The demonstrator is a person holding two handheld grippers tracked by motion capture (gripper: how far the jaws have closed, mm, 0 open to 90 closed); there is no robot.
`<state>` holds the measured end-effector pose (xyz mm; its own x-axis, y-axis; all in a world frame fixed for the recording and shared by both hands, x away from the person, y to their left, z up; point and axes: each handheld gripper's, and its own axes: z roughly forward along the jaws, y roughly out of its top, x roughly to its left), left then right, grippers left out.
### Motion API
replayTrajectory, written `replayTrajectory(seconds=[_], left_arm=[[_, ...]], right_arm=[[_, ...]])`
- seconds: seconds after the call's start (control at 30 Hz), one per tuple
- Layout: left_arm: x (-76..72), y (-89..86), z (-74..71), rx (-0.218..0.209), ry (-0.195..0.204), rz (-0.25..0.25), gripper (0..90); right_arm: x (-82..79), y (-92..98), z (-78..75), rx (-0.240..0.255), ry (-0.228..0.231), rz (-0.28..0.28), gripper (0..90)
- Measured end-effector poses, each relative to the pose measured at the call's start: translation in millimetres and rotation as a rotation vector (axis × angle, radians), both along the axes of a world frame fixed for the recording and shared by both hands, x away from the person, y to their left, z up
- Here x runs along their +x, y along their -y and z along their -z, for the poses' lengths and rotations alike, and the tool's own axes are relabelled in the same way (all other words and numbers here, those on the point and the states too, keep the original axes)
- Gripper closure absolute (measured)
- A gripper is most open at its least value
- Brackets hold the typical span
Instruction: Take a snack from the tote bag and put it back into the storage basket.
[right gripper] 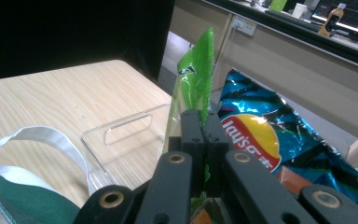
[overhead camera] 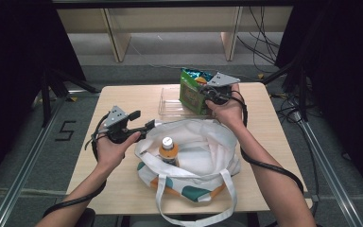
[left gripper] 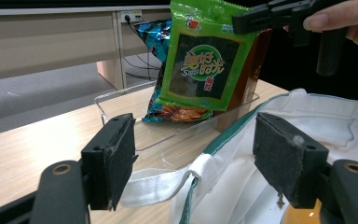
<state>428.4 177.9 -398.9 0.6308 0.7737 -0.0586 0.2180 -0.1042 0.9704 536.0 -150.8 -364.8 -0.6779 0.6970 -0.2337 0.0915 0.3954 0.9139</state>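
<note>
Green seaweed snack packet (overhead camera: 190, 93) hangs pinched by its top edge in the right gripper (overhead camera: 211, 91) above the clear tray (overhead camera: 169, 107) — seemingly bound for the near tote bag (overhead camera: 194, 156), whose rim the left gripper (overhead camera: 144, 126) straddles, jaws wide.

Green snack packet (overhead camera: 192, 94), flat foil pouch with dark window and round logo, upright, pinched at top edge, raised over clear tray (overhead camera: 170, 108) at table's far side. White tote bag (overhead camera: 194, 156) with green-orange patches, mouth open, near table edge, orange bottle (overhead camera: 168, 150) upright inside.
</note>
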Motion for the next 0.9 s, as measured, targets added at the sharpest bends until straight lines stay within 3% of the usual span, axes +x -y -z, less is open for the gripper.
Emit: replayTrajectory(seconds=[0.07,0.17,0.2,0.3,0.33,0.4,0.9], left_arm=[[0.1,-0.2,0.2,-0.001,-0.001,0.000,29.1],[0.1,-0.1,0.2,-0.002,-0.001,-0.001,29.1],[0.1,-0.1,0.2,-0.001,-0.001,-0.001,29.1],[-0.1,-0.1,0.0,0.000,0.001,0.001,29.1],[-0.1,-0.2,-0.1,0.000,0.001,0.001,29.1],[0.0,-0.3,-0.1,0.001,0.003,0.000,29.1],[0.0,-0.1,-0.1,0.000,0.001,0.000,29.1]], right_arm=[[-0.7,-0.8,2.7,0.003,-0.023,0.000,90.0],[1.0,0.7,3.6,-0.020,0.009,-0.003,90.0],[0.1,0.2,4.6,-0.004,-0.014,0.003,90.0],[-0.2,0.8,5.7,-0.008,-0.015,0.008,90.0],[-1.6,0.3,6.4,0.006,-0.034,0.016,90.0],[0.2,1.7,6.3,-0.013,-0.008,0.003,90.0],[-2.0,3.8,7.1,-0.014,-0.035,0.023,90.0]])
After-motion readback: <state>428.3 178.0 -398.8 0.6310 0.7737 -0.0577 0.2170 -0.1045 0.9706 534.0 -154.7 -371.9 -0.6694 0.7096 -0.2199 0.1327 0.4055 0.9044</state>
